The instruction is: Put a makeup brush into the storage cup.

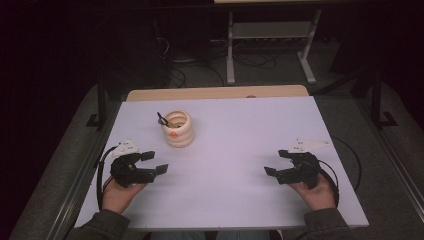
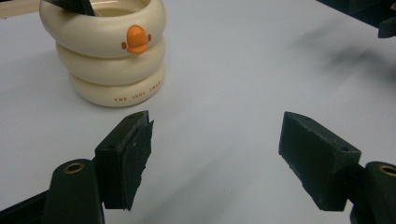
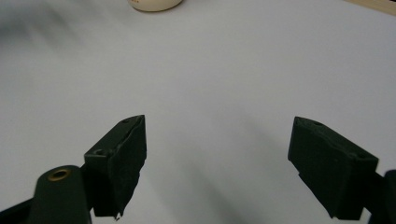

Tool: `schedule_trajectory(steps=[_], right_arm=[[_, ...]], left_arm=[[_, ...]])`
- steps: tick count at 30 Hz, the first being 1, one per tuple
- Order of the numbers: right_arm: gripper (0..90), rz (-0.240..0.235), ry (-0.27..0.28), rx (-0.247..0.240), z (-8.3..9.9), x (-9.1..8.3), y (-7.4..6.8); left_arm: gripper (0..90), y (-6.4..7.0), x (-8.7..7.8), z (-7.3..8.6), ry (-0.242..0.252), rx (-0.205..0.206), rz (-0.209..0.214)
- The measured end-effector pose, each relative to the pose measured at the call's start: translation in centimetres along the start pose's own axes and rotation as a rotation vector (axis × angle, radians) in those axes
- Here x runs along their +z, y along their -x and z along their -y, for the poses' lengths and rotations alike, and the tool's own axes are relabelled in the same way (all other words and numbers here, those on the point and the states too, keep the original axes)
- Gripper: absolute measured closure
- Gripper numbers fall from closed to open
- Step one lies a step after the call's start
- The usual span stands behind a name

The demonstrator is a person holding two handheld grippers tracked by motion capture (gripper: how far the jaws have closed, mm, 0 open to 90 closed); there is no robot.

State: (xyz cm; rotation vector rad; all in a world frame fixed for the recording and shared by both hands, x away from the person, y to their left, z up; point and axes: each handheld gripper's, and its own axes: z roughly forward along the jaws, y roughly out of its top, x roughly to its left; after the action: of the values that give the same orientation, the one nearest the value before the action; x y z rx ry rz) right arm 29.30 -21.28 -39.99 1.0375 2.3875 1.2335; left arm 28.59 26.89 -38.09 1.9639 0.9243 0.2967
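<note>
A cream ribbed cup (image 1: 179,129) with an orange duck bill on its side stands left of centre on the white table (image 1: 235,135). A dark utensil (image 1: 162,119) sticks out of its top. In the left gripper view the cup (image 2: 109,51) rises at the upper left, beyond the jaws. My left gripper (image 1: 154,162) rests low at the table's left, below the cup, open and empty. At the right side my right gripper (image 1: 276,162) is open too, with nothing between its jaws. The cup's base (image 3: 154,4) peeks in at the top of the right gripper view.
A wooden strip (image 1: 215,92) runs along the table's far edge. Beyond it stand a grey metal frame (image 1: 270,35) and cables on a dark floor. Bare tabletop lies between the two grippers.
</note>
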Motion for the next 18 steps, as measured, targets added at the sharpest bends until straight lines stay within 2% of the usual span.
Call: schedule_trajectory(steps=[18], right_arm=[[18.1, -0.003, -0.008, 0.003, 0.4, 0.3, -0.2]], left_arm=[[23.2, 0.8, -0.4, 1.4, 0.015, 0.010, -0.006]])
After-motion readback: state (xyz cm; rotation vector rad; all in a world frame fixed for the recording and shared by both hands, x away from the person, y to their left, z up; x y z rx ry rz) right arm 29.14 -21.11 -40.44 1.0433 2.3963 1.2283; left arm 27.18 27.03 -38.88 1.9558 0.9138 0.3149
